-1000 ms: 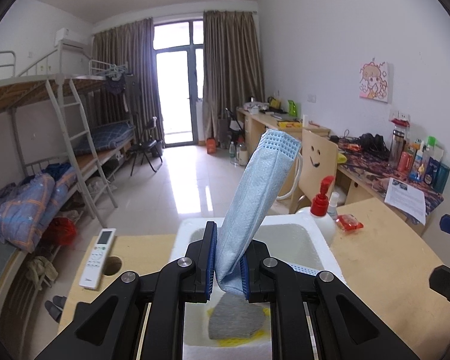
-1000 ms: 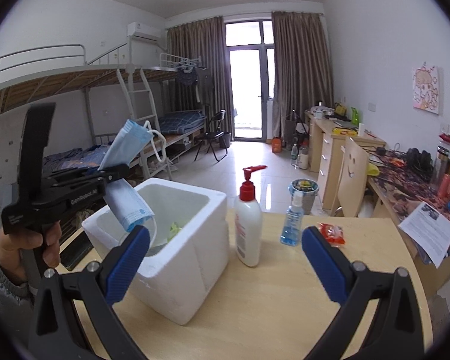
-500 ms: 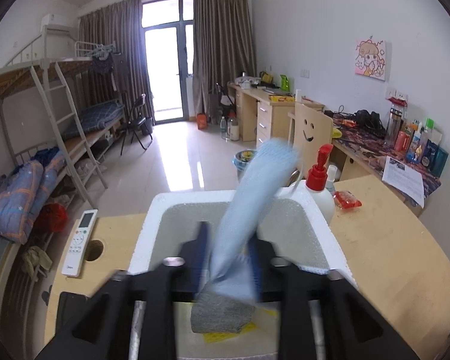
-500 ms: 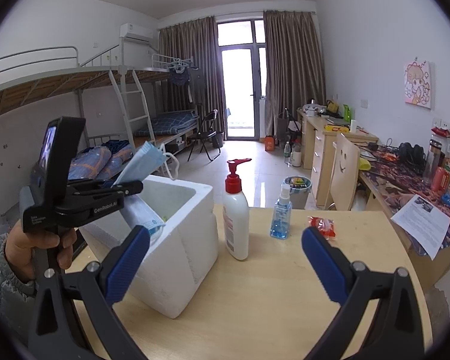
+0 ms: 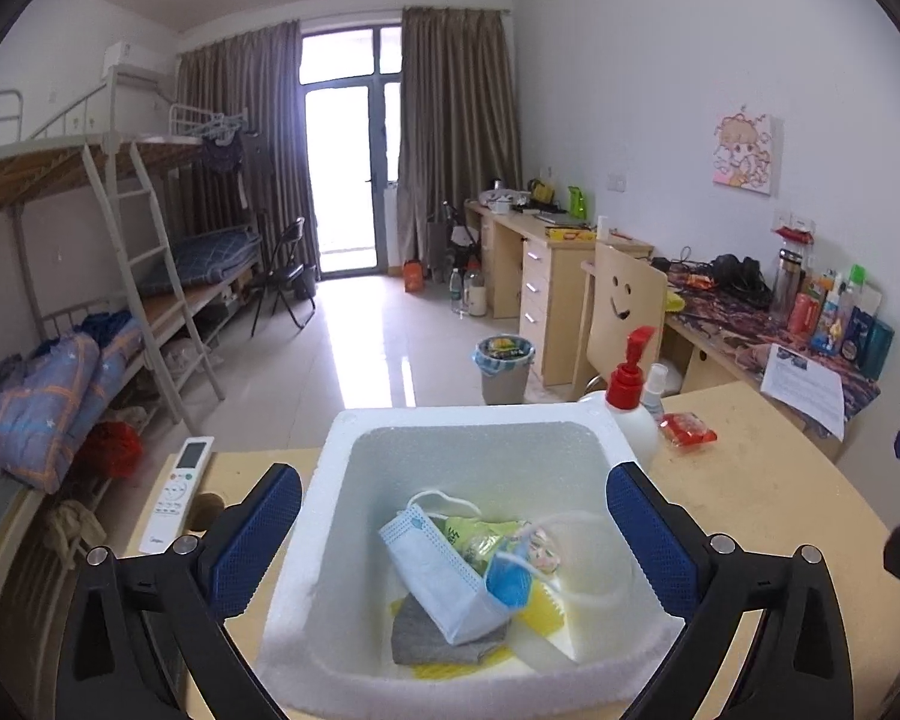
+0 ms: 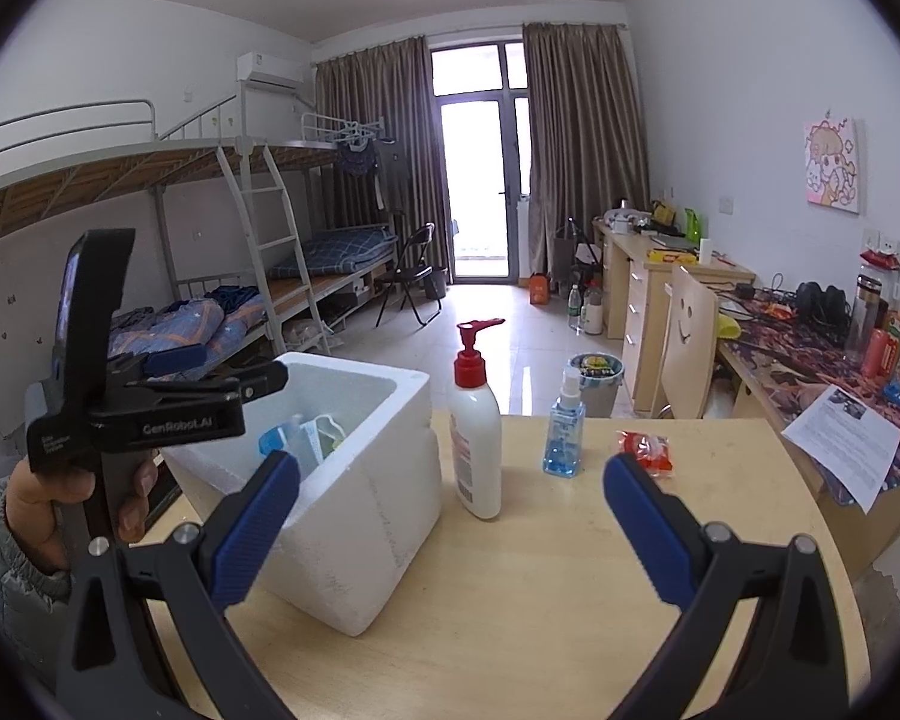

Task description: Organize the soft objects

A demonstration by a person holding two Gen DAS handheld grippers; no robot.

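Note:
A light blue face mask (image 5: 438, 576) lies loose inside the white foam box (image 5: 450, 414), on a grey cloth (image 5: 426, 636), a yellow cloth (image 5: 540, 606) and a green packet (image 5: 480, 534). My left gripper (image 5: 450, 480) hangs over the box with its jaws opening wide; nothing is between the blue pads. In the right wrist view the left gripper (image 6: 234, 369) sits above the box (image 6: 360, 510), held by a hand (image 6: 48, 504), and the mask (image 6: 282, 438) peeks over the rim. My right gripper (image 6: 450, 474) is open and empty over the table, right of the box.
A white pump bottle with a red top (image 6: 477, 450), a blue spray bottle (image 6: 564, 438) and a red packet (image 6: 645, 450) stand on the wooden table right of the box. A white remote (image 5: 177, 492) lies left of it beside a round hole (image 5: 207, 507). A paper sheet (image 6: 846, 438) lies far right.
The left gripper went from shut on the upright mask to wide open, and the mask dropped into the foam box. The right gripper stayed open and in place.

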